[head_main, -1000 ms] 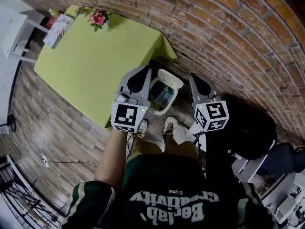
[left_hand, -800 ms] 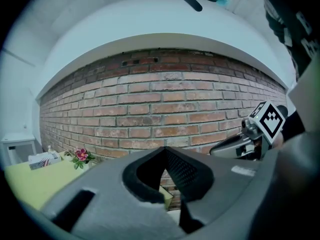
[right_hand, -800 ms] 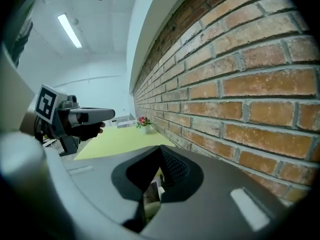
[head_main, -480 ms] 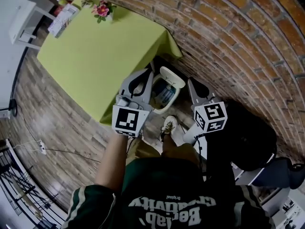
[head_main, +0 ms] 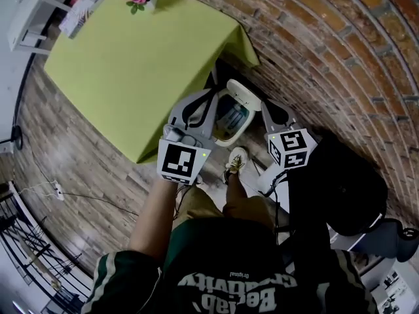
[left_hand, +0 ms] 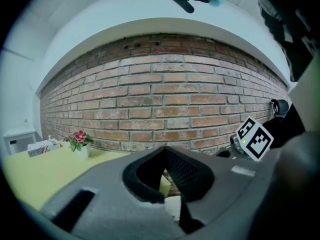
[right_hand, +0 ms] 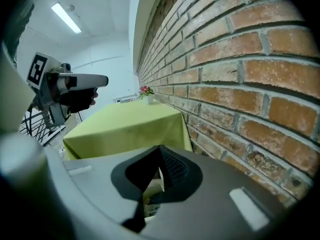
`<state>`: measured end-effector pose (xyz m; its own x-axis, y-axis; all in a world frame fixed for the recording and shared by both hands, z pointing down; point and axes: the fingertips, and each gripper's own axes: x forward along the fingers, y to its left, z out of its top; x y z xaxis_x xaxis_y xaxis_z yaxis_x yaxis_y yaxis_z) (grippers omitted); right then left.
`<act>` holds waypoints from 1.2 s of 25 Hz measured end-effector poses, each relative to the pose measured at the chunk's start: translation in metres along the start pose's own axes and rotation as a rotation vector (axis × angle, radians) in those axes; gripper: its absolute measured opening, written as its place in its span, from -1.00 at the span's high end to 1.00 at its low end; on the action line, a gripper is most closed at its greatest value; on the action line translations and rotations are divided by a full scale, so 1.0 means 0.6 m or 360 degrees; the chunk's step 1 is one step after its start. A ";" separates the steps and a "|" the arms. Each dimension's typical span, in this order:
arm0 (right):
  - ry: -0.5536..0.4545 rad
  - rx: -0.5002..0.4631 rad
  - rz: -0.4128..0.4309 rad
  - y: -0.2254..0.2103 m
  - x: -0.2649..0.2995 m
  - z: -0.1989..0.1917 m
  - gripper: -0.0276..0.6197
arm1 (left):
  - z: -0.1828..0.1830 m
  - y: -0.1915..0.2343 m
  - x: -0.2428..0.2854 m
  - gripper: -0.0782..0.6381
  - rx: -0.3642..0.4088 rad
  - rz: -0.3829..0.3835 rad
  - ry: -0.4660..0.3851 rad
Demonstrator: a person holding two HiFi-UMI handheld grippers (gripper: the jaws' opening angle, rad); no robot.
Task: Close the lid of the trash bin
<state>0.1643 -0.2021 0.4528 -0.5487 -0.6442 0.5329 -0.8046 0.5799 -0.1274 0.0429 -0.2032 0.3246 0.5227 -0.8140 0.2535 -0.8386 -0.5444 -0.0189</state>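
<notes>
White plastic trash bin (head_main: 230, 122) stands on the floor between lime-clothed bench (head_main: 131, 64) and red brick wall (head_main: 327, 57), its lid (head_main: 244, 97) raised. Left tool (head_main: 211, 95) and right tool (head_main: 267, 108) are both clenched and empty, flanking the bin.

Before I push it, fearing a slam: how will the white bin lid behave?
The white plastic lid looks thin, so probably light. It stands raised behind the white bin, so it likely pivots and may drop fast.
</notes>
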 end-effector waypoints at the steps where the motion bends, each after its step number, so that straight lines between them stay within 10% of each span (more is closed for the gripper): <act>1: 0.0013 -0.0006 -0.0004 -0.003 0.008 -0.005 0.89 | -0.005 0.004 0.001 0.76 0.0002 -0.0005 0.0005; 30: 0.0506 -0.0022 -0.0014 -0.078 0.193 -0.167 0.88 | -0.092 0.047 0.009 0.76 -0.0083 -0.0038 0.0102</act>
<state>0.1612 -0.2537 0.6041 -0.4412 -0.4623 0.7692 -0.8048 0.5830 -0.1112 0.0134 -0.2117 0.3785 0.5329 -0.7855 0.3147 -0.8339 -0.5505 0.0379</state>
